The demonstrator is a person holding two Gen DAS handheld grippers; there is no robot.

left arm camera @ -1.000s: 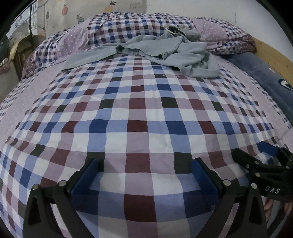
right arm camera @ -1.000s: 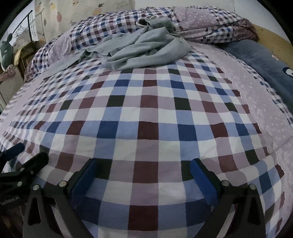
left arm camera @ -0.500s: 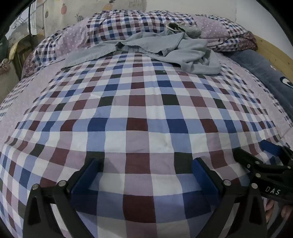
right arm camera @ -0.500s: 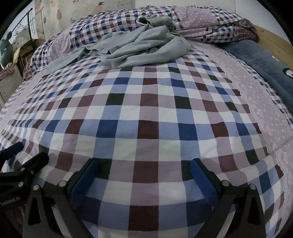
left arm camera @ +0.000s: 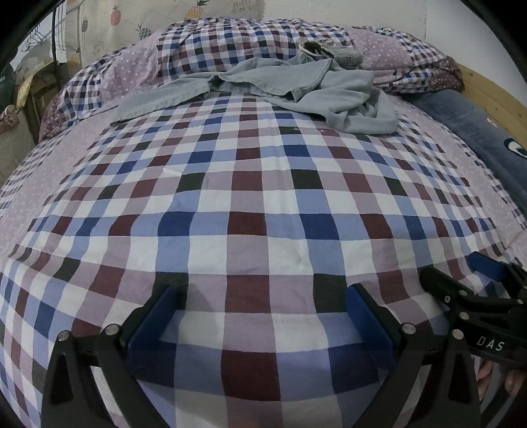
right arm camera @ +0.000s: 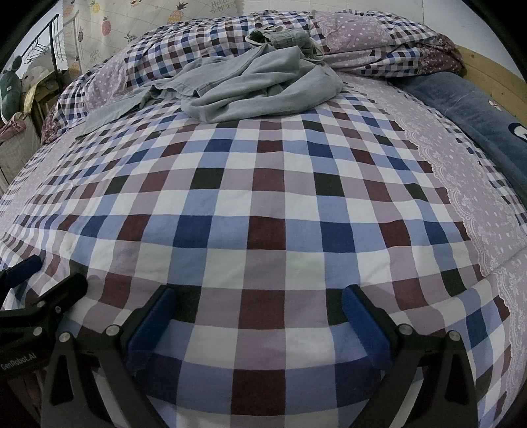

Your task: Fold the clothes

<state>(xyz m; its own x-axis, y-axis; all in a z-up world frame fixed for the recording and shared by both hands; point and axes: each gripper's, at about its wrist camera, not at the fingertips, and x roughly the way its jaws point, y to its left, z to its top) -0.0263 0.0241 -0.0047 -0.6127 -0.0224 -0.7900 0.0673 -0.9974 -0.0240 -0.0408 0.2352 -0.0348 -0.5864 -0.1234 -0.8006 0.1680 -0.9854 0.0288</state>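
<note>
One grey garment [left arm camera: 296,89], crumpled and unfolded, lies well ahead of both sets of jaws at the far end of the bed. One long section trails flat to the left; the bulk is bunched in creases to the right. A darker grey-green piece [right arm camera: 283,38] sits just behind it.

**Around the bed**

A checked bedspread [left arm camera: 257,204] covers the bed, with a bunched checked quilt [right arm camera: 378,46] at its far end. A dark blue blanket [right arm camera: 467,108] lies along the wooden bed frame [right arm camera: 494,75]. A pineapple-print curtain [right arm camera: 138,19] hangs behind.
</note>
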